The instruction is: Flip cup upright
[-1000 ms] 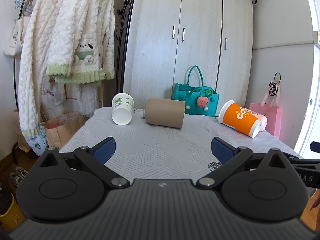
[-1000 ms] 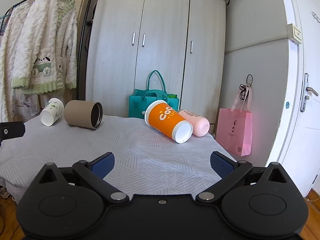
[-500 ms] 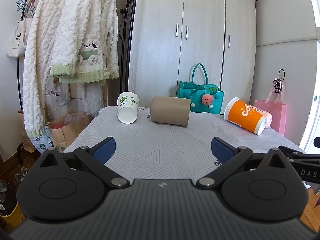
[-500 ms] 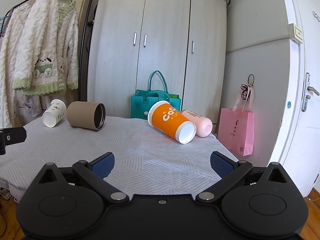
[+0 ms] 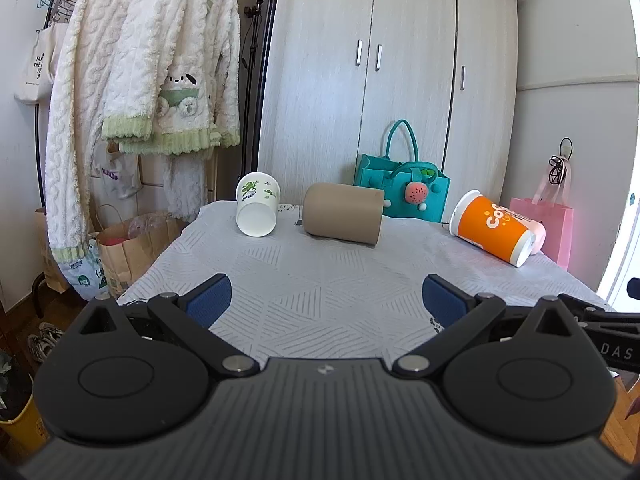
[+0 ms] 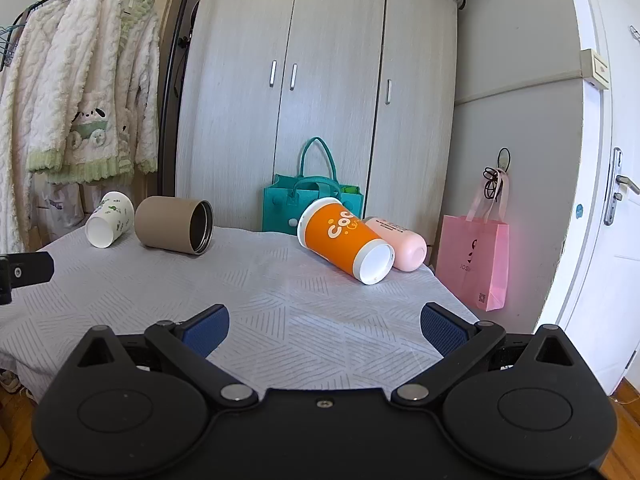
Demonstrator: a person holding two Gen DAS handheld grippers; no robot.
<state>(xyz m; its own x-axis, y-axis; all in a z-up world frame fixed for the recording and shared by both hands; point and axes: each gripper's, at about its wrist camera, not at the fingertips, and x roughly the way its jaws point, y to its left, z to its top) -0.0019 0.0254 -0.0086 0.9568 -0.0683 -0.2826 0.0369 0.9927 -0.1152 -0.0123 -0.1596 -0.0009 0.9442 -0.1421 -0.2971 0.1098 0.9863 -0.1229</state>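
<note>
Both views are bright with even daylight, strongest at the right edge of the left wrist view, where the door area (image 5: 628, 184) blows out to white. Shadows on the table (image 6: 280, 280) are soft and faint, and a pink flare glows beside the pink bag (image 6: 474, 260). Both pictures are sharp, but the fisheye bends the wardrobe (image 6: 320, 80) and darkens the corners.

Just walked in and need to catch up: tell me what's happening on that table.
A person holds a pair of tongs in each hand, and both the left tongs and right tongs hang open over the near edge of the table, gripping nothing. Four cups lie on their sides at the far end: a white cup, a tan cup, an orange cup and a pink cup. None is upright yet.
</note>
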